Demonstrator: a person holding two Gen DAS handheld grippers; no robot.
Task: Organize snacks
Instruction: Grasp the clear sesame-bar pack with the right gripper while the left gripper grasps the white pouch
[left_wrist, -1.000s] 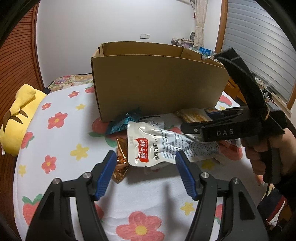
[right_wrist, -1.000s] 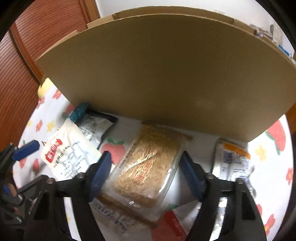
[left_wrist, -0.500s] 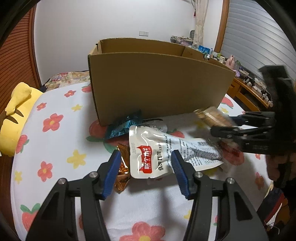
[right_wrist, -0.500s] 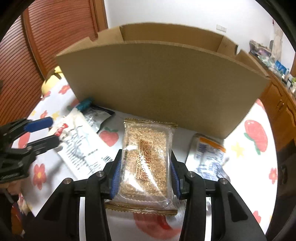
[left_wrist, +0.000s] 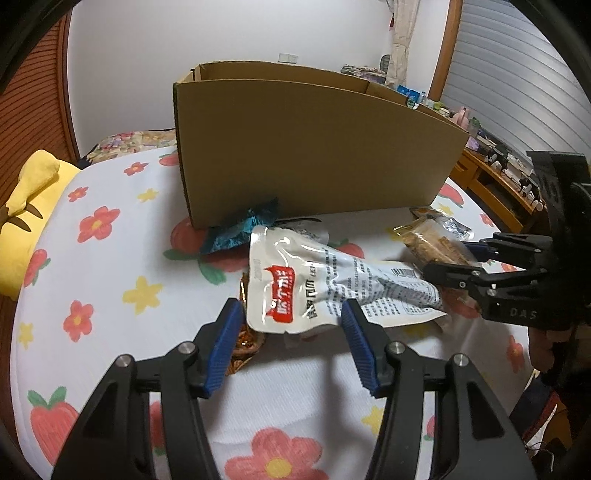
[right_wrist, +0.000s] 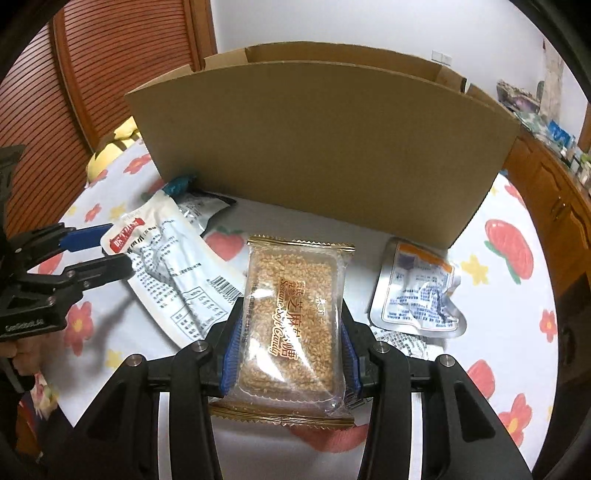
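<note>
Sesame candy pack (right_wrist: 291, 325) is clamped in the right gripper (right_wrist: 290, 363), raised near the cardboard box (right_wrist: 325, 147). Left gripper (left_wrist: 291, 343) stands open around the white pouch (left_wrist: 317, 284) on the bed. Next, I judge, lift over the box wall.

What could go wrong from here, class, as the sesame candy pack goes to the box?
1. The right tool grips the candy pack by its slippery wrapper edges; it may slip out.
2. The box wall stands tall in front, so the pack could catch on it.
3. The left tool straddles the white pouch, unclamped, near the right one; they might collide.
</note>
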